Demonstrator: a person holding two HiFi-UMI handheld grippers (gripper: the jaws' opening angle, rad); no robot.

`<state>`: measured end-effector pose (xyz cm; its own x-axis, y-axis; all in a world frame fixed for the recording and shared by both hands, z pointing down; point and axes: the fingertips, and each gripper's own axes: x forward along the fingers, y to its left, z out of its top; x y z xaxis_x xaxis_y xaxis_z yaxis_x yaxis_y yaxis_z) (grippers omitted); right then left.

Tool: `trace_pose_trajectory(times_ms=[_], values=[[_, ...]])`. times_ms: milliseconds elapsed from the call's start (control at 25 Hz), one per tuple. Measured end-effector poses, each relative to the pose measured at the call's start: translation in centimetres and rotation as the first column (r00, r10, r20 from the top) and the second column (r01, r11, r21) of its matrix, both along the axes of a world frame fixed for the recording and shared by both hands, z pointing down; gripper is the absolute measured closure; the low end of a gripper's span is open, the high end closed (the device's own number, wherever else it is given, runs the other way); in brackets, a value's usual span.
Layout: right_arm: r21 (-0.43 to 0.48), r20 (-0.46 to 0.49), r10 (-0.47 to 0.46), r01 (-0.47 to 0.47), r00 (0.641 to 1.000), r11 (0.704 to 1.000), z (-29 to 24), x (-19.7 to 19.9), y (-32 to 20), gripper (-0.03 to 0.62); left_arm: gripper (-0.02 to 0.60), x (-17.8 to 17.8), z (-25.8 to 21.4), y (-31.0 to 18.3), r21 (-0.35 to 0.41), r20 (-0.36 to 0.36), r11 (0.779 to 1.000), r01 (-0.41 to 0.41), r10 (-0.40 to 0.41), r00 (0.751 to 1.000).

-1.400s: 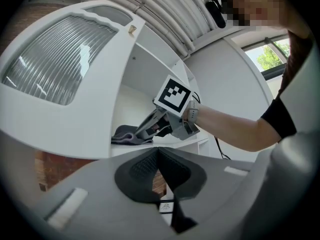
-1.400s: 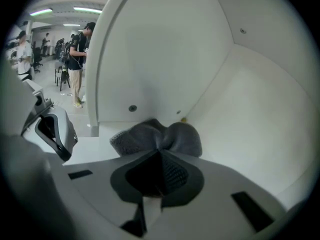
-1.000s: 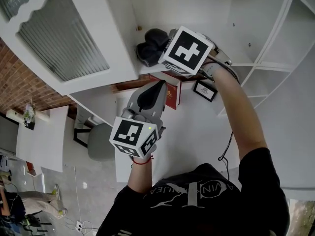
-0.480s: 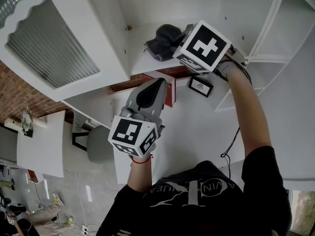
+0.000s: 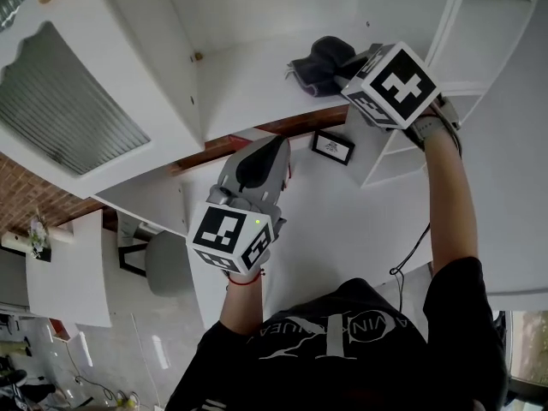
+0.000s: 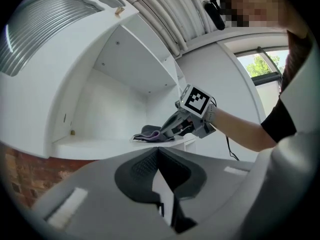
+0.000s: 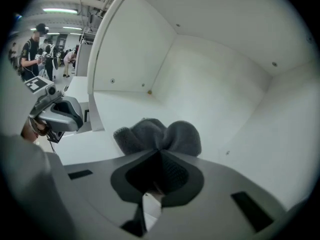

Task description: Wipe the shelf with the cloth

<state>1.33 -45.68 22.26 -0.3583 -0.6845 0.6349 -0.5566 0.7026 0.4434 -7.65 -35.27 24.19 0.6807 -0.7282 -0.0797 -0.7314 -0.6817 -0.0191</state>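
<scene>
Spreading crosswise on the shelf (image 7: 125, 109), cloth (image 7: 160, 134) bunched in right tongs (image 7: 159, 152).

Arm extended, right grey two-jaw gripper (image 5: 344, 74) has jaws clamped on dark grey cloth (image 5: 318, 62); left grey two-jaw gripper (image 5: 276, 148) level, jaws together, empty.

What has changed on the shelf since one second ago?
The right gripper, its jaws shut on the cloth, dragged it rightward along the shelf, away from the left wall. The left gripper hardly moved, with its jaws shut and empty.
</scene>
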Motion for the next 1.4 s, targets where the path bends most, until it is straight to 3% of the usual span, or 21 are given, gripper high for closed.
trace_pose_trajectory(times_ms=[400,560,760,1040,1400], values=[[-0.003,-0.004,0.154,-0.154,0.988,0.988,0.0,7.1,-0.2,0.572,0.571,1.3,0.4,-0.5,-0.014,-0.006,0.999,-0.044,0.044,0.999],[-0.008,0.033,0.155,-0.155,0.987,0.988,-0.1,7.8,0.1,0.572,0.571,1.4,0.6,-0.7,-0.018,-0.008,0.999,-0.046,0.046,0.999],[-0.012,0.012,0.083,-0.082,0.997,0.997,-0.1,6.2,1.2,0.572,0.571,1.0,0.6,-0.9,-0.018,-0.014,0.999,-0.028,0.028,1.000],[-0.021,-0.006,-0.089,0.089,0.996,0.996,0.1,-0.1,3.1,0.572,0.571,0.5,0.5,-0.7,-0.013,-0.014,1.000,-0.002,0.002,1.000],[-0.029,-0.035,-0.330,0.329,0.943,0.944,0.1,-10.0,5.5,0.572,0.571,-3.9,0.6,0.4,-0.008,0.013,0.989,0.150,-0.150,0.989]])
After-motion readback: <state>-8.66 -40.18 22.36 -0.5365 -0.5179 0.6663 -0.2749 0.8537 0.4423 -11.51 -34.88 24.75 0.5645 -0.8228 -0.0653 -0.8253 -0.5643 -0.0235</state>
